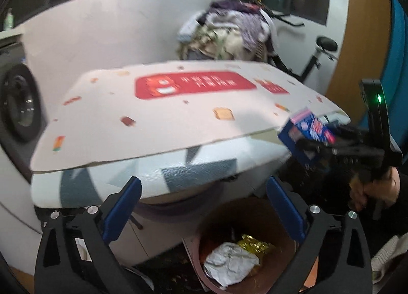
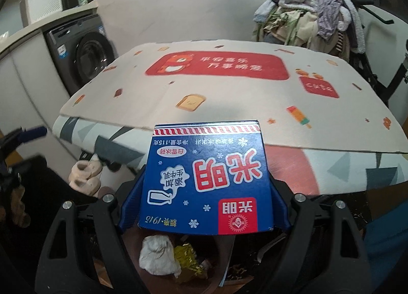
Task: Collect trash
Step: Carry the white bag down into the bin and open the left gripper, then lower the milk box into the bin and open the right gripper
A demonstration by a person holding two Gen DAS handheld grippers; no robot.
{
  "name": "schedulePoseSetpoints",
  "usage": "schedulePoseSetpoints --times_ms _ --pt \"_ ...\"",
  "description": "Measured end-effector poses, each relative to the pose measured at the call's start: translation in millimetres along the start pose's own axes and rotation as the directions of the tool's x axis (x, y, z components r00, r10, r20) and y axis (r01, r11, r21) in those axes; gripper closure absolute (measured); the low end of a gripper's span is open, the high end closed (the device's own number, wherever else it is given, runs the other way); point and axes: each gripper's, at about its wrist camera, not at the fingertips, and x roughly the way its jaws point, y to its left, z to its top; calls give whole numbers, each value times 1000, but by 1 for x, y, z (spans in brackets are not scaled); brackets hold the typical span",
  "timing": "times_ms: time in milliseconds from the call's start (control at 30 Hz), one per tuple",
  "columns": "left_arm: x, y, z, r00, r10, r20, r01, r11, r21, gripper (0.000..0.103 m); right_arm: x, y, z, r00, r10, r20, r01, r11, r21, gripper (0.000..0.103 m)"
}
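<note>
Right gripper (image 2: 205,207) pinches the blue carton (image 2: 206,181) across its sides, above the bin (image 2: 224,266), which sits on the floor beside the table (image 2: 344,174). The bin holds a crumpled white wad (image 2: 158,255) and gold foil (image 2: 190,263). Left gripper (image 1: 204,209) stands spread and empty over the same bin.

Risks, as judged:
- The carton overhangs the bin's table-side edge; released here, it could clip the rim and land on the floor.
- Both grippers crowd one opening, so a collision is possible.
- The cardboard sheet (image 2: 229,90) overhangs the table; a bump could slide it off.
</note>
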Motion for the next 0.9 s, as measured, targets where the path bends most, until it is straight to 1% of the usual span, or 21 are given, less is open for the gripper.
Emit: schedulePoseSetpoints --times_ms 33,100,167,300,533,600,633,667,733,900 --pt "-4 2 0 1000 14 19 -14 1000 -11 6 1 4 -2 1000 3 -9 -3 1000 -9 22" --pt "-7 4 -1 999 25 28 -24 1000 -18 6 4 14 -8 999 18 -39 -19 999 -27 22" --pt "-6 6 -1 1000 26 17 -26 999 -23 6 8 23 -15 997 27 -66 -30 998 -53 22" --pt "0 5 -4 999 29 -15 -29 999 -18 6 12 40 -22 996 14 -91 -25 992 -126 22" --pt "5 8 -6 999 39 -31 -41 999 -36 6 16 50 -30 993 3 -115 -23 983 -181 21" --pt "6 9 -7 998 43 -37 -45 998 -44 6 17 50 -30 993 -1 -117 -21 983 -184 16" --pt "7 9 -7 998 45 -39 -46 998 -46 6 17 49 -30 993 -1 -117 -20 983 -185 11" --pt "7 10 -7 998 47 -40 -49 998 -48 6 17 49 -29 994 -4 -114 -18 983 -184 9" --pt "8 10 -7 998 46 -45 -48 998 -50 6 18 48 -29 993 -9 -115 -13 983 -183 6" --pt "8 10 -7 998 51 -46 -53 998 -44 6 21 46 -29 992 -25 -124 2 984 -177 6"
